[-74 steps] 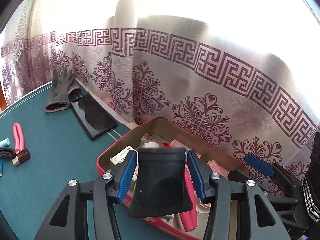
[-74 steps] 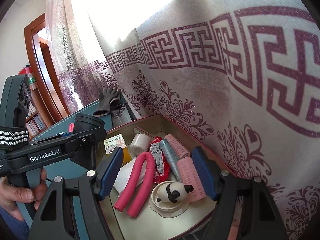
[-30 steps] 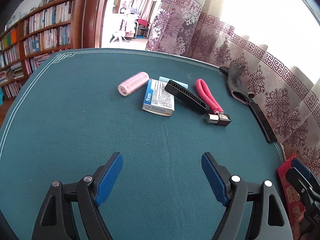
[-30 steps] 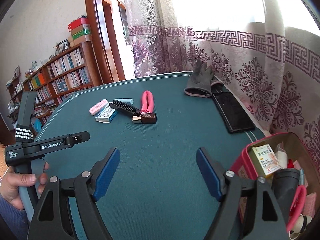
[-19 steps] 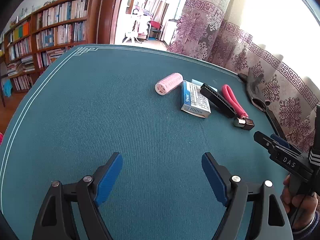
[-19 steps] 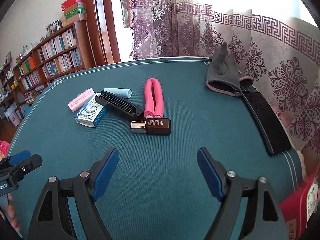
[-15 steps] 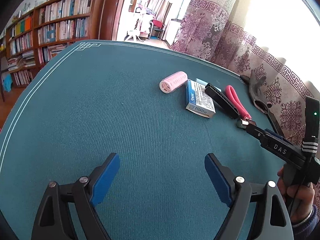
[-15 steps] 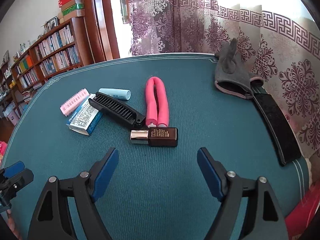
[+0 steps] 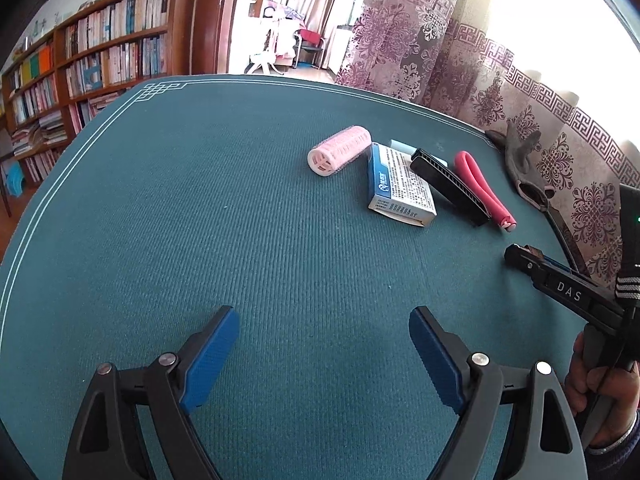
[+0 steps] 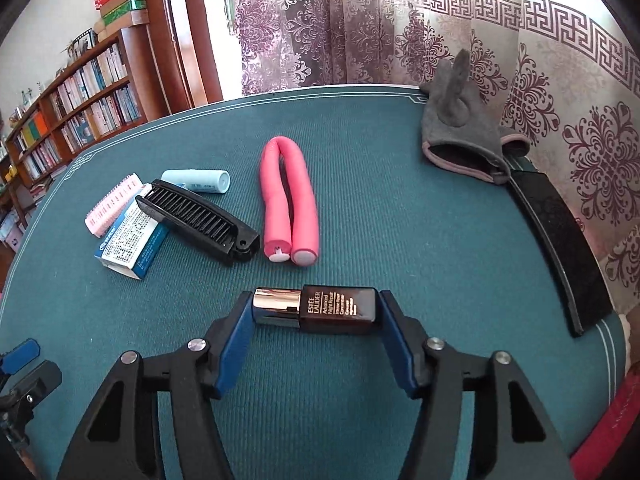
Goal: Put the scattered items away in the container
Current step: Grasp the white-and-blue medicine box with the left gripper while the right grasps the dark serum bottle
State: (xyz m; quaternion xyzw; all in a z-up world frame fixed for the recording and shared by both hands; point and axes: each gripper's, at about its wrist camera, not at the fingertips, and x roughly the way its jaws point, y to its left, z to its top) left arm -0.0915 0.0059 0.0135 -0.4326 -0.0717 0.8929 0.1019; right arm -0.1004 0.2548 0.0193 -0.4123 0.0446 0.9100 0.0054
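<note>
The red container [image 10: 612, 432] shows only as a sliver cut off at the 4 o'clock edge of the right wrist view, its inside hidden. In the left wrist view the right claw [image 9: 520, 254] is seen only edge-on, and the brown bottle cannot be made out there. In the right wrist view the right claw [image 10: 316, 336] has its blue pads at either end of the brown bottle [image 10: 320, 309], which lies crosswise on the green bench [image 10: 360, 184], gold cap toward 9 o'clock; the pads appear to touch both ends, pinching it. At 12 o'clock from the bottle lies the folded pink foam roller [image 10: 289, 204], at 10 o'clock the black comb [image 10: 196, 222], overlapping the blue-and-white box [image 10: 130, 242], with the pink hair roller [image 10: 112, 204] and pale blue tube [image 10: 200, 180] beyond. The grey glove [image 10: 460, 128] and a black flat case [image 10: 560, 248] lie toward 2 o'clock. The left claw [image 9: 324, 354] is spread wide over bare bench, with the same pink hair roller [image 9: 339, 151] well apart at 12 o'clock.
</note>
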